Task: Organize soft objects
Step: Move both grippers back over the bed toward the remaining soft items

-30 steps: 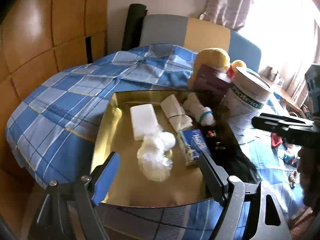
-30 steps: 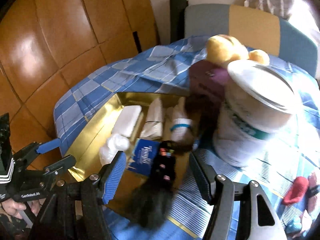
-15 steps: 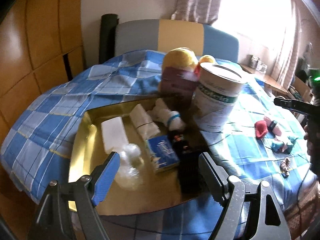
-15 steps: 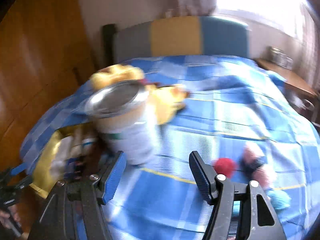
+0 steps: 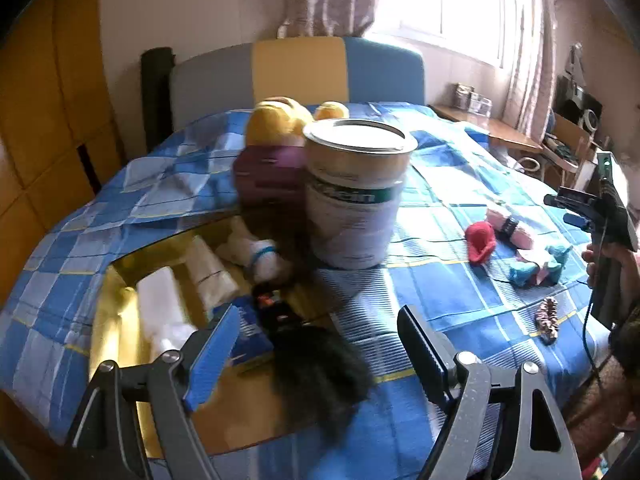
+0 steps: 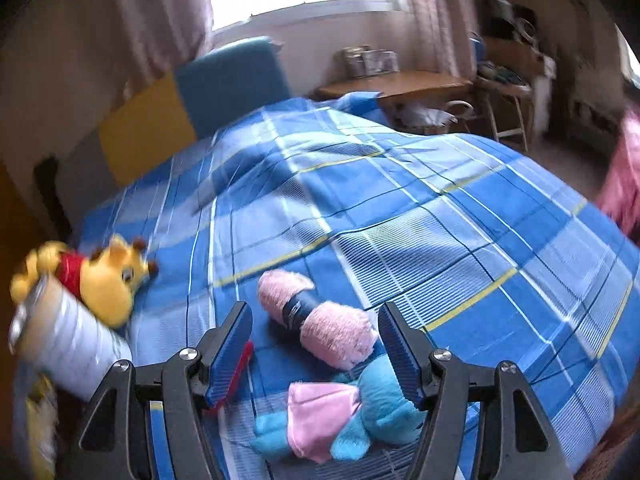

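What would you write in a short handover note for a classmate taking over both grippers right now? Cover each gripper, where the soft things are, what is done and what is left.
Left gripper: open, empty, above the gold tray and the black furry item lying over its edge.
Right gripper: open, empty, over the pink yarn skein and the blue and pink plush.
Done: white rolled and wrapped items sit in the tray.
Left: the yarn, the plush, the red soft item and the scrunchie lie loose on the blue checked bedspread. The yellow bear lies behind the white tin.
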Demonstrator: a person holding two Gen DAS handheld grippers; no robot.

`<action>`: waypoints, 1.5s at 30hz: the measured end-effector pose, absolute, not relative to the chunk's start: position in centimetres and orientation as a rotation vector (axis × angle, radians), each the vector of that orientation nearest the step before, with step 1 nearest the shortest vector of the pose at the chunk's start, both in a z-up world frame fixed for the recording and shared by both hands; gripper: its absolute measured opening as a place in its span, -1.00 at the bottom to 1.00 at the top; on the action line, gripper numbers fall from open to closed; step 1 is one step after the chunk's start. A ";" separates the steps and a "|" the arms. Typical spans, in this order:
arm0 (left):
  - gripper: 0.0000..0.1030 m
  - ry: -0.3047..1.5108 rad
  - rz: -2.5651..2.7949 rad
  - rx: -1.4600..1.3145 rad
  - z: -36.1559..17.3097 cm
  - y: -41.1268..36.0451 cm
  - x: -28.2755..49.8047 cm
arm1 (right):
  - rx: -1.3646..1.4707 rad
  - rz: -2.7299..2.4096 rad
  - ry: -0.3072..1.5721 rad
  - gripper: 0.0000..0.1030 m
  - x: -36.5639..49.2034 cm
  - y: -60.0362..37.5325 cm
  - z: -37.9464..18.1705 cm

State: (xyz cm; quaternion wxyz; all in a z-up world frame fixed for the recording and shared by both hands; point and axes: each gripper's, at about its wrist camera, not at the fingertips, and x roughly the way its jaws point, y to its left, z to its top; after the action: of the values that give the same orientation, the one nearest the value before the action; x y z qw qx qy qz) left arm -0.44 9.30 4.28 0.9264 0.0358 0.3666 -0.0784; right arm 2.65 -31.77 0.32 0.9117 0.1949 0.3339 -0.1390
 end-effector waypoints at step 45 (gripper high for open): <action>0.49 0.961 -0.548 0.205 -4.1 -16.1 13.8 | 0.826 -0.320 0.699 0.29 0.5 -37.8 -1.9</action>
State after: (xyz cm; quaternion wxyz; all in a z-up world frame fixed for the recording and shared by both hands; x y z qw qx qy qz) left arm 13.84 -16.11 -4.11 0.8459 0.0971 0.4556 -0.2597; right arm 0.48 -37.77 -1.92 0.8451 0.3913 0.3312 -0.1519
